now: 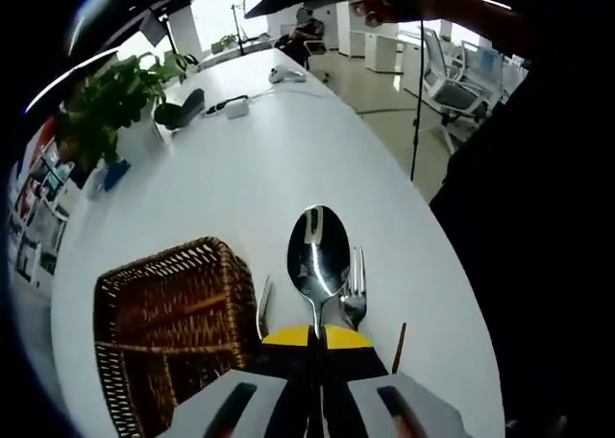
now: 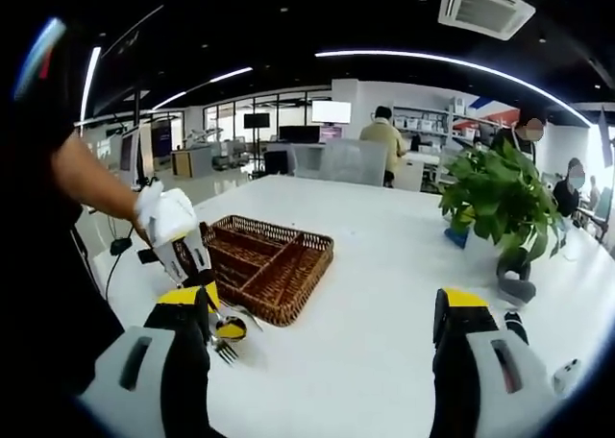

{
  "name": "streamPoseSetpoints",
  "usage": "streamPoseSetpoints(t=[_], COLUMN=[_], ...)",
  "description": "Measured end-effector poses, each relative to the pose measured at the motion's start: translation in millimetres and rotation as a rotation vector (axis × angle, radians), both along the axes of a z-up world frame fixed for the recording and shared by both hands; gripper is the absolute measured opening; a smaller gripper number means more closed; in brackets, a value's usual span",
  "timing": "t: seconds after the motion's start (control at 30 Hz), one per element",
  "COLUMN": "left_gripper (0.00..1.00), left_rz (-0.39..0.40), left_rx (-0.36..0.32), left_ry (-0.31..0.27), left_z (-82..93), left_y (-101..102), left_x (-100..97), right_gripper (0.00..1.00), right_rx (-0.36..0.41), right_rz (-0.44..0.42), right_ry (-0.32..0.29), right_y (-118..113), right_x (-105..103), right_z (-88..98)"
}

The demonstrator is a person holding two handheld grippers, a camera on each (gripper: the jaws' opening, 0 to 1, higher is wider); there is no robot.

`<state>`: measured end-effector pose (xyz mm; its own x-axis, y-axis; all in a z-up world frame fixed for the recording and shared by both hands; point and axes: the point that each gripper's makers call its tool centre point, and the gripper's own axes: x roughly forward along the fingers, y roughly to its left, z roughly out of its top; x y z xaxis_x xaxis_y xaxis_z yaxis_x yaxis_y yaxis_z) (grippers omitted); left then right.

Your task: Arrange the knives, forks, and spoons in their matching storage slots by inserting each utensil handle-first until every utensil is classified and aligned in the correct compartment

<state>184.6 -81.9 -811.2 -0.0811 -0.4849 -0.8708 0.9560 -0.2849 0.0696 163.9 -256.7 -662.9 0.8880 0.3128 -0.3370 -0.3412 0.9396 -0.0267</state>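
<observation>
**Spoon clamped in the left jaws, right jaws spread above the table**

The white table [image 1: 288, 159] runs long and curved away from both cameras, with an open office behind it in the right gripper view. On it sits the wicker tray [image 2: 274, 260] — a rectangular woven basket split into long compartments; in the left gripper view the same tray [image 1: 173, 323] lies to the left of the jaws, close to them. A potted plant [image 2: 500, 203] stands further along the table, near the edge opposite the tray.

The left gripper [image 1: 315, 347] has its yellow-tipped jaws pressed together on the handle of a spoon [image 1: 317, 255]. The bowl of the spoon points straight forward from the jaws, over the table top, and the handle disappears between the tips. Just right of the spoon and behind it a fork [image 1: 355, 289] lies on the table, tines pointing away; another piece of cutlery [image 1: 264, 308] lies between the spoon and the tray, too slender to name with certainty.

The right gripper [image 2: 327, 318] holds nothing — its jaws stand wide apart with bare table between them. The left gripper shows at the left of the right gripper view, beside the tray's near corner.
</observation>
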Motion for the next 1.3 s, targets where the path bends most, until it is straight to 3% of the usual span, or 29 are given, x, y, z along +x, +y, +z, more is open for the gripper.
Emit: streamPoseSetpoints(t=[0.1, 0.2, 0.47, 1.0, 1.3], left_gripper=[0.0, 0.0, 0.0, 0.0, 0.0], left_rz=[0.032, 0.076, 0.123, 0.222, 0.251], left_rx=[0.041, 0.014, 0.003, 0.084, 0.131], left_ry=[0.007, 0.034, -0.003, -0.024, -0.023], left_z=[7.5, 19.2, 40.5, 75.6, 79.5], left_y=[7, 7, 24, 77, 90], left_x=[3.0, 4.3, 18.7, 41.9, 48.5], right_gripper=[0.99, 0.99, 0.99, 0.99, 0.99], right_rx=[-0.002, 0.002, 0.016, 0.01, 0.018], right_rz=[0.02, 0.037, 0.099, 0.178, 0.185], right_ry=[0.006, 0.011, 0.066, 0.057, 0.062], right_y=[6, 10, 28, 57, 61], right_x=[3, 6, 14, 24, 26], right_z=[-0.1, 0.5, -2.1, 1.6, 1.1])
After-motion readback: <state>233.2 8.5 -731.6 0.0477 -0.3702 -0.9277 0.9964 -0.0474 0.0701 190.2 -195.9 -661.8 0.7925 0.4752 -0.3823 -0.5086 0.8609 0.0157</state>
